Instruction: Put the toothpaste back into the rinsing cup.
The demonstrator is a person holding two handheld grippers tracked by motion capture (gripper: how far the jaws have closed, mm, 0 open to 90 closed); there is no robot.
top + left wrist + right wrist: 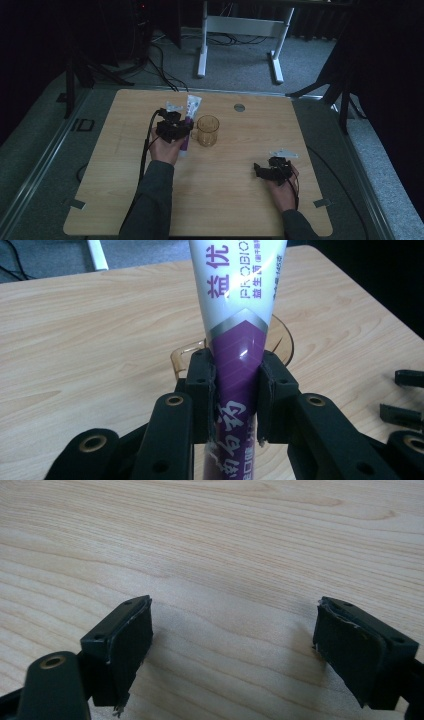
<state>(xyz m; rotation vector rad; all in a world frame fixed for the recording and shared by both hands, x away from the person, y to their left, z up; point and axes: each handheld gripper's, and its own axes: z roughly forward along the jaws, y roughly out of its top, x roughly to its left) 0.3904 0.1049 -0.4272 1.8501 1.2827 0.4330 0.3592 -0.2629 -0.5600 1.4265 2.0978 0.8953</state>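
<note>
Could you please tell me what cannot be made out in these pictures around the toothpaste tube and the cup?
- White-and-purple toothpaste tube: its cap end is cut off by the bottom edge of the left gripper view and hidden behind the left gripper in the high view.
- Amber transparent cup: contents too dim and small to tell in the high view; the tube covers most of it in the left gripper view.
- Tube's small print: too blurred to read.

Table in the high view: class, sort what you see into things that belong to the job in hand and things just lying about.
Job in hand:
- toothpaste tube, clamped in the left gripper
- amber glass mug beside it

Lying about or idle:
- round metal disc set in the table
- right gripper, open and holding nothing
</note>
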